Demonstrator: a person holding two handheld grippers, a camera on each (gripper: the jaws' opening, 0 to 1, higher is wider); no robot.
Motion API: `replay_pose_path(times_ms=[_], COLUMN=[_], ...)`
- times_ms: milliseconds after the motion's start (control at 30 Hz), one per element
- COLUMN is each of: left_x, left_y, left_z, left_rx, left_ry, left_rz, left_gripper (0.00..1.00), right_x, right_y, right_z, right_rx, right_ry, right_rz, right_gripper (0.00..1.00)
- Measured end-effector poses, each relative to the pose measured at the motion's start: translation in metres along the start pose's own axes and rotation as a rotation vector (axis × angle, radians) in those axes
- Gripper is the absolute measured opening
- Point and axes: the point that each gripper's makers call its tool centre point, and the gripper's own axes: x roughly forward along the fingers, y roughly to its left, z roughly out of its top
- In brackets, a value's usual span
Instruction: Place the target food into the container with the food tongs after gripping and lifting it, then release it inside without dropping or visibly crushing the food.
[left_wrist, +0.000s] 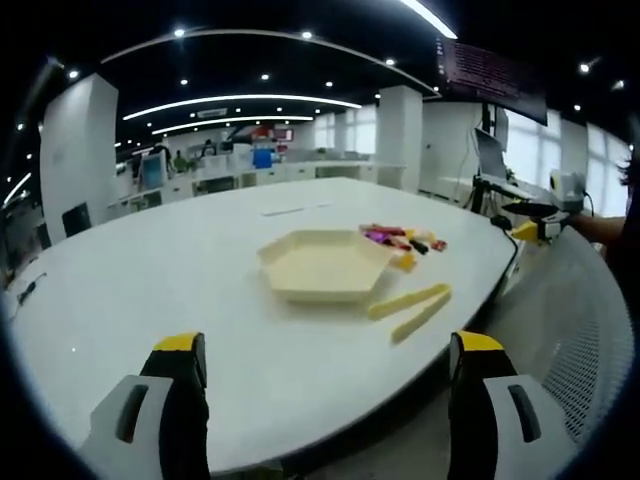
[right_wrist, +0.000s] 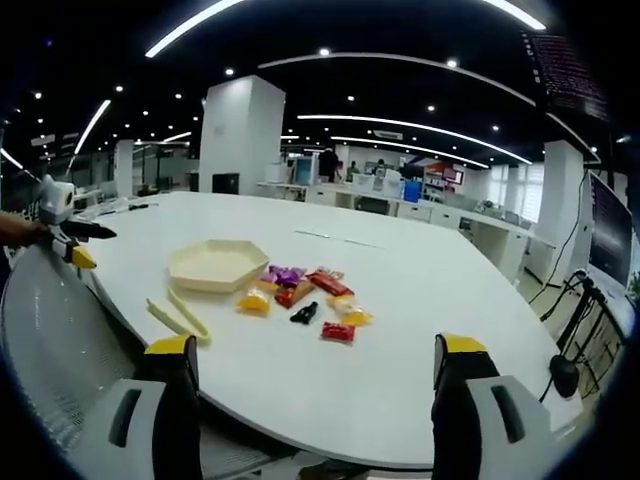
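Tray (right_wrist: 216, 266) (hexagonal, cream) sits unfilled beside tongs (right_wrist: 178, 316) and snacks (right_wrist: 300, 292); each hand-held gripper (right_wrist: 312, 385) gapes wide, grasping nothing.

Black tongs (left_wrist: 325, 385) with yellow tips on pale grey housings

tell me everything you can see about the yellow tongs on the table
The tongs are pale yellow and look like plastic: two long flat arms joined at one end, spreading into an open V. They lie flat on the white table, close beside the cream hexagonal tray but apart from it, near the table's edge. Nothing grips them; both grippers are held back off the table with jaws apart. In the right gripper view they lie left of the wrapped snacks.
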Motion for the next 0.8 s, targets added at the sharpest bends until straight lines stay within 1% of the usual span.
replay_pose_path(times_ms=[167, 200, 233, 300, 400, 433, 467, 500, 533, 567, 600, 633, 700, 733, 767, 800], left_x=[0.000, 0.000, 0.001, 0.002, 0.002, 0.002, 0.002, 0.002, 0.002, 0.003, 0.005, 0.008, 0.015, 0.017, 0.022, 0.025], left_y=[-0.001, -0.002, -0.003, -0.004, -0.007, -0.010, -0.020, -0.025, -0.030, -0.037, -0.045, -0.051, -0.055, -0.056, -0.057, -0.058], left_z=[-0.001, -0.001, -0.001, -0.002, -0.004, -0.004, -0.007, -0.008, -0.008, -0.010, -0.012, -0.014, -0.011, -0.010, -0.007, -0.005], left_rx=[-0.001, 0.000, 0.003, 0.017, 0.028, 0.032, 0.048, 0.071, 0.105, 0.128, 0.152, 0.171, 0.225, 0.237, 0.280, 0.302], left_ry=[0.007, 0.010, 0.012, 0.020, 0.036, 0.042, 0.068, 0.080, 0.090, 0.106, 0.134, 0.158, 0.170, 0.172, 0.161, 0.159], left_rz=[-0.007, -0.011, -0.015, -0.023, -0.040, -0.061, -0.120, -0.149, -0.178, -0.218, -0.269, -0.315, -0.356, -0.362, -0.381, -0.396], left_gripper=[0.98, 0.98, 0.99, 0.99, 0.98, 0.96, 0.91, 0.80, 0.71, 0.65, 0.60, 0.58, 0.54, 0.53, 0.51, 0.49], right_x=[-0.001, -0.001, 0.000, 0.001, 0.001, 0.001, 0.002, 0.003, 0.004, 0.004, 0.005, 0.006, 0.006, 0.006, 0.005, 0.004], right_y=[0.004, 0.006, 0.012, 0.007, 0.006, 0.007, 0.002, 0.000, -0.003, -0.005, -0.009, -0.011, -0.015, -0.016, -0.017, -0.018], right_z=[0.003, 0.004, 0.007, 0.007, 0.005, 0.004, 0.001, -0.001, -0.003, -0.005, -0.008, -0.010, -0.013, -0.013, -0.014, -0.014], right_rx=[0.002, 0.017, 0.050, 0.044, 0.055, 0.063, 0.068, 0.065, 0.062, 0.058, 0.058, 0.062, 0.064, 0.063, 0.062, 0.064], right_ry=[0.002, -0.005, -0.020, -0.034, -0.025, -0.022, -0.021, -0.021, -0.020, -0.017, -0.012, -0.004, 0.002, 0.003, 0.003, 0.001], right_rz=[0.006, 0.018, 0.044, 0.052, 0.049, 0.050, 0.051, 0.052, 0.052, 0.052, 0.052, 0.053, 0.051, 0.049, 0.047, 0.046], right_gripper=[0.97, 0.97, 0.99, 0.99, 1.00, 1.00, 1.00, 1.00, 1.00, 1.00, 1.00, 1.00, 1.00, 1.00, 1.00, 1.00])
